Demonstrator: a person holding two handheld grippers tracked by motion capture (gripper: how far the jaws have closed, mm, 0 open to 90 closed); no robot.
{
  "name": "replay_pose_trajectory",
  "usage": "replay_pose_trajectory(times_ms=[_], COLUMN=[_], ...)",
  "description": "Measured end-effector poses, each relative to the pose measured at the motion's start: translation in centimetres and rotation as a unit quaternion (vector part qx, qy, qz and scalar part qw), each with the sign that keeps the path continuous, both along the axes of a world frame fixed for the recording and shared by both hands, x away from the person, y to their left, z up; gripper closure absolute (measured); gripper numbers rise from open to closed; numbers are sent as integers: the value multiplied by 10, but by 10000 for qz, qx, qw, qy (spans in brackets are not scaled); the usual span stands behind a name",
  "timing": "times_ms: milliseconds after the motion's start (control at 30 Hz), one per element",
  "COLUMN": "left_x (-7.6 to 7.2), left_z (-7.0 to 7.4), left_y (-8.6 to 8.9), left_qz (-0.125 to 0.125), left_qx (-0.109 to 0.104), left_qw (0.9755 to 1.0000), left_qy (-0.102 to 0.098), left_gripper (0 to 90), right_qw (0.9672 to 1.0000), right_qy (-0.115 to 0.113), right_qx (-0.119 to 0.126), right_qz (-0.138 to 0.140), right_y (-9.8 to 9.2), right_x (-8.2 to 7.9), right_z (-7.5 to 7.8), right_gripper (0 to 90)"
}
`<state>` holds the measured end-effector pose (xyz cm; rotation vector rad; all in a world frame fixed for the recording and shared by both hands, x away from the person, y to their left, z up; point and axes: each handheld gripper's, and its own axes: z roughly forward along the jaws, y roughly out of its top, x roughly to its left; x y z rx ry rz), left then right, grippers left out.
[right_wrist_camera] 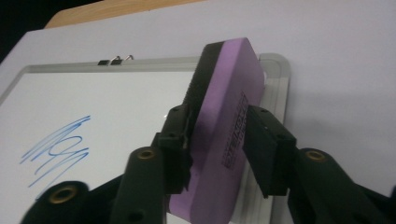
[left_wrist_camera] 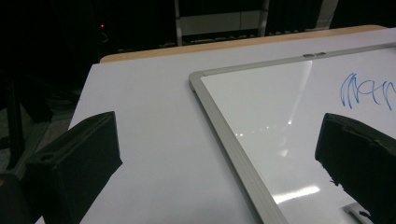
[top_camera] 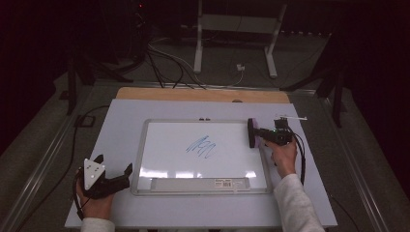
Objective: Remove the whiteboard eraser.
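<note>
The right gripper clamps a purple whiteboard eraser by its two broad faces, one jaw on the black felt side and the other on the purple side that carries printed lettering. In the right gripper view the eraser stands on edge between the pads and reaches well past the fingertips, with its far end over the top right corner of the whiteboard. Ahead and to the left of these jaws lies a blue marker scribble on the white surface (two small binder clips sit on the frame's far edge beyond it).

The left gripper rests at the near left corner of the table, its jaws spread wide with nothing between them. It sits just beside the whiteboard's aluminium frame, apart from it. In the left gripper view one jaw hangs over bare table and the other over the board, so the frame runs up between them; the scribble lies ahead and to the right of the jaws.

In the high view the scribble lies between the two grippers, nearer the eraser.
</note>
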<state>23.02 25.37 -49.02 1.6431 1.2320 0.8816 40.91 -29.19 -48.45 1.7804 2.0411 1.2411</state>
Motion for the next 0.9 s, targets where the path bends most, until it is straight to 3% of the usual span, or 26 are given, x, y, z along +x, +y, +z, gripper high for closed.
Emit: replay_pose_trajectory(times_ms=[333, 433, 700, 900], left_x=[0, 0, 0, 0], left_z=[0, 0, 0, 0], left_y=[1, 0, 0, 0], left_qz=[13, 5, -5, 0], left_qx=[-8, 4, 13, 11], left_qw=[10000, 10000, 10000, 10000], left_qy=[13, 9, 14, 11], left_gripper=[8, 8, 8, 8], right_qw=[9994, 9992, 9987, 9986], right_qy=[219, 267, 401, 382], right_qx=[214, 155, 109, -43], right_qz=[178, 248, 303, 368], right_y=[13, 16, 18, 21], right_x=[5, 6, 7, 6], right_z=[-8, -11, -13, -14], right_gripper=[437, 401, 363, 406])
